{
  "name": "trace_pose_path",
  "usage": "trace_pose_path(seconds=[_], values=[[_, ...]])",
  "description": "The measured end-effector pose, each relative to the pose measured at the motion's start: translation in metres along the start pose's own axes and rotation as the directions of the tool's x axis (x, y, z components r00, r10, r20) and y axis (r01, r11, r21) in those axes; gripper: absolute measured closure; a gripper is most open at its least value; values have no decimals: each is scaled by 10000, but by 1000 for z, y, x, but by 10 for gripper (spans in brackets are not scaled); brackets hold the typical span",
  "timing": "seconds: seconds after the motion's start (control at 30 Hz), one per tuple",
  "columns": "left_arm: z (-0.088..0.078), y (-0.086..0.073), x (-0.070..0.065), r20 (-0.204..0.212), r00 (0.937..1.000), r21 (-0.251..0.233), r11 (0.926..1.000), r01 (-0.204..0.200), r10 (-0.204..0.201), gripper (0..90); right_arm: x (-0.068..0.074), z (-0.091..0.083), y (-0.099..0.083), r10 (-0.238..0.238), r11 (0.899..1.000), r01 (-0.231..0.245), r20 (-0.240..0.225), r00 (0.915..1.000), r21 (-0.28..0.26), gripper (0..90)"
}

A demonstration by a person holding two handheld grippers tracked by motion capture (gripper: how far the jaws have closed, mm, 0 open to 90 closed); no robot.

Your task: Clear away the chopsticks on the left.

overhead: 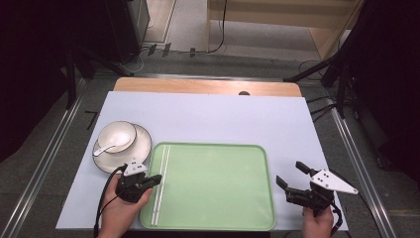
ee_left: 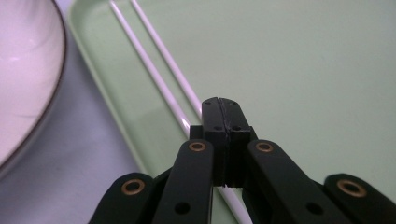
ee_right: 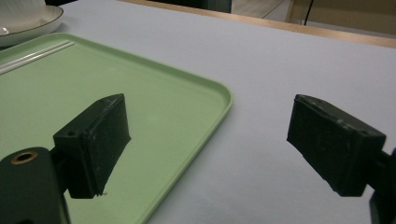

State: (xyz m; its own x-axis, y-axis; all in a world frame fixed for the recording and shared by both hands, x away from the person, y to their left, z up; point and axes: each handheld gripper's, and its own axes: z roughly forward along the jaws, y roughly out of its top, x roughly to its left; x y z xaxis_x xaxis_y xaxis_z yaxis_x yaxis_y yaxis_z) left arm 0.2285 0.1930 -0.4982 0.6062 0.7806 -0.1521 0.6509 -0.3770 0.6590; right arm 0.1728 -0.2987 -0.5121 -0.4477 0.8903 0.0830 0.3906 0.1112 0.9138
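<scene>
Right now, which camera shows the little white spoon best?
The high view: the spoon lies in the white bowl on the plate, seen whole from above. The left gripper view catches just the plate's rim, and the right gripper view a far corner of the plate, no spoon.

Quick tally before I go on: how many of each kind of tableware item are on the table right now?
Tray: 1
Chopsticks: 2
Bowl: 1
Plate: 1
Spoon: 1
Total: 6
</scene>
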Motion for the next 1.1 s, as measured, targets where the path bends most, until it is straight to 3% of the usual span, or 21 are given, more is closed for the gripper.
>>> trace_pose_path(seconds=[0.1, 0.37, 0.67, 1.1], values=[[-2, -11, -9, 246, 9997, 166, 9998, -72, 68, 900, 0, 0, 0, 4, 10000, -4, 13, 10000, 8, 132], [-6, -27, -18, 222, 9994, 421, 9987, -270, 261, 900, 0, -2, 0, 3, 10000, -3, 82, 10000, -18, 132], [-5, -32, -15, 235, 9991, 700, 9968, -379, 364, 900, -1, -2, 0, -33, 10000, 33, 141, 9999, 19, 131], [-3, -32, -13, 708, 9972, 479, 9985, -257, 222, 884, -1, -1, -1, -98, 9999, 97, 157, 9998, 88, 131]])
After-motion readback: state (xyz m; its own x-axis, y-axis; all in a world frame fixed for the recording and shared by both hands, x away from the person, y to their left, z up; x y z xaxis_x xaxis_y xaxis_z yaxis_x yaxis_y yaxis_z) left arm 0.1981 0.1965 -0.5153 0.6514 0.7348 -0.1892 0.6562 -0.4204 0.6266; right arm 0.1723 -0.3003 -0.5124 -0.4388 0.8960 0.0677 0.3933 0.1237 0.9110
